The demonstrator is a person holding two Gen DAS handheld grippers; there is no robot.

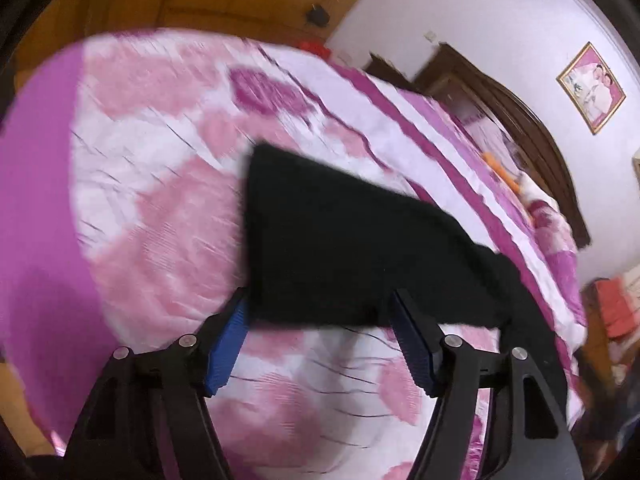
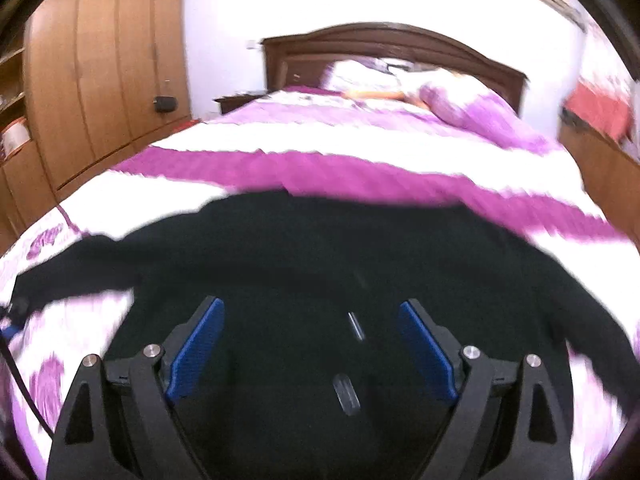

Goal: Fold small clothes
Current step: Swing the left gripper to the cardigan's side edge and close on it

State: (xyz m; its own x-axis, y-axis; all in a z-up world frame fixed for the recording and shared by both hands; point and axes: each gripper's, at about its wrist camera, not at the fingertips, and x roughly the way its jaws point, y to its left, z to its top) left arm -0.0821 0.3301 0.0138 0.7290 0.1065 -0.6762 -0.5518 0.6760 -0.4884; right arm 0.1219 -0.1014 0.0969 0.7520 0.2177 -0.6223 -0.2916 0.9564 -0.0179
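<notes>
A black garment (image 1: 340, 248) lies spread flat on the pink and white bedspread (image 1: 152, 208). My left gripper (image 1: 320, 308) hovers at the garment's near edge. Its blue pads (image 1: 226, 344) stand apart, with the cloth's hem between the tips and neither pad pressing on it. In the right wrist view the same black garment (image 2: 320, 256) fills the lower half, one sleeve stretching out to the left. My right gripper (image 2: 310, 308) is open above its middle, where a small zip pull (image 2: 355, 326) and a dark tab (image 2: 346, 394) show. Both views are blurred.
The bed has a dark wooden headboard (image 2: 392, 40) with pillows (image 2: 460, 100) at its far end. A wooden wardrobe (image 2: 104, 80) stands to the left of the bed. A side cabinet with red items (image 2: 600, 116) is on the right, and a framed picture (image 1: 591, 88) hangs on the wall.
</notes>
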